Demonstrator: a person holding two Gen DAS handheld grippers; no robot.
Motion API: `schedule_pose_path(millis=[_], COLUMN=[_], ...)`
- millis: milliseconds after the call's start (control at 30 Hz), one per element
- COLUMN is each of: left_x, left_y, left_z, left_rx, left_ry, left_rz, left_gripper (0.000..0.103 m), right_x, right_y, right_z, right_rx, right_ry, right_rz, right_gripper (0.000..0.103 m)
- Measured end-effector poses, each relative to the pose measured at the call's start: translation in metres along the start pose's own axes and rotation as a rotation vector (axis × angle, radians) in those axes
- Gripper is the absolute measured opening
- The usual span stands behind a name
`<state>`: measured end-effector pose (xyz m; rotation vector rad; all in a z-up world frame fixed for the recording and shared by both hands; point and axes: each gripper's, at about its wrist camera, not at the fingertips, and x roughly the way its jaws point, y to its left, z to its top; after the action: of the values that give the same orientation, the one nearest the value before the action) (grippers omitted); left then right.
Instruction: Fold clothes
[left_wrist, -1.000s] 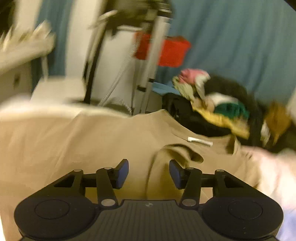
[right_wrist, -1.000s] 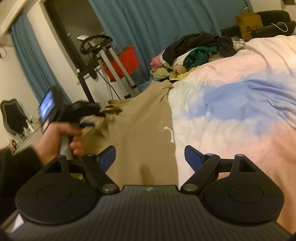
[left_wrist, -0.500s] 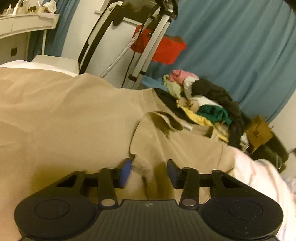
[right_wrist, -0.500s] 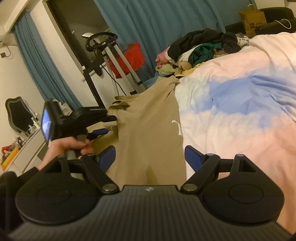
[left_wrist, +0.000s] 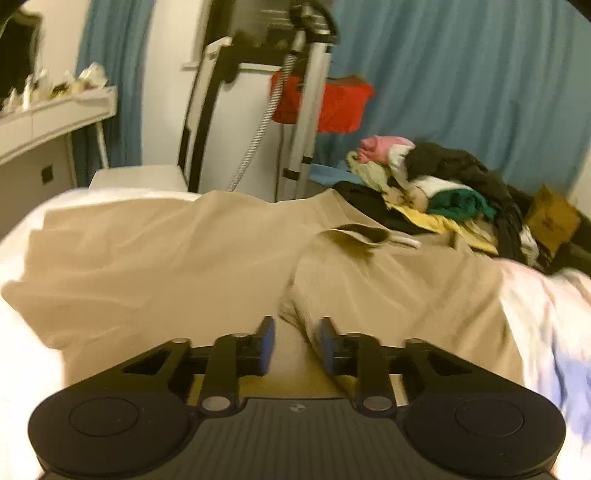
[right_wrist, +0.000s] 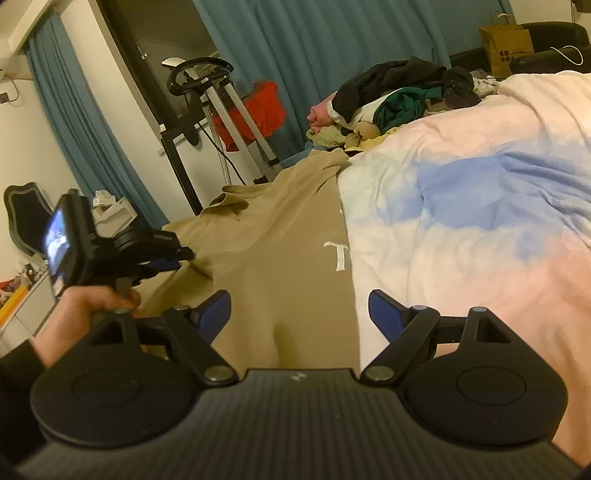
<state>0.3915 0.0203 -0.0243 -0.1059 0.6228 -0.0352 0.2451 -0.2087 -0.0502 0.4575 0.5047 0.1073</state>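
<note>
A tan garment (left_wrist: 184, 266) lies spread over the bed, one part folded over itself (left_wrist: 388, 288). My left gripper (left_wrist: 297, 343) hovers low over it. Its jaws are opening, and the folded edge lies just ahead of the fingertips, with only flat cloth under the gap. The right wrist view shows the same garment (right_wrist: 280, 251) with a white label (right_wrist: 338, 254), and a hand (right_wrist: 92, 306) holding the left gripper (right_wrist: 173, 260) at its left side. My right gripper (right_wrist: 299, 314) stands wide open over the garment's near right edge, gripping nothing.
A pink and blue bedspread (right_wrist: 461, 221) covers the bed to the right. A pile of mixed clothes (left_wrist: 436, 184) sits at the far end. Behind it are a metal stand (left_wrist: 306, 92) with red cloth (left_wrist: 340, 107), blue curtains, a white dresser (left_wrist: 55, 118) and a paper bag (right_wrist: 506, 44).
My left gripper closed on the garment's folded edge, then let it go and drew back towards the near side. The fold now lies flat ahead of it. The right gripper stayed still.
</note>
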Motion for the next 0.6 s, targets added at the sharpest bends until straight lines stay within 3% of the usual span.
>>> schedule_pose_path(millis=[200, 433, 600], left_x=[-0.104, -0.227, -0.272], left_y=[-0.021, -0.019, -0.004], left_z=[-0.033, -0.103, -0.128], left_rx=[0.134, 0.183, 0.201], left_ry=[-0.06, -0.119, -0.196], left_rz=[-0.025, -0.051, -0.047], left_gripper=[0.08, 0.096, 0.098], right_x=[-0.012, -0.039, -0.066], right_y=[0.005, 0.015, 0.046], right_z=[0.002, 0.005, -0.007], right_rx=[-0.054, -0.099, -0.207], right_ry=[-0.041, -0.139, -0.168], right_rz=[0.011, 0.03, 0.044], right_gripper=[0.083, 0.083, 0.083])
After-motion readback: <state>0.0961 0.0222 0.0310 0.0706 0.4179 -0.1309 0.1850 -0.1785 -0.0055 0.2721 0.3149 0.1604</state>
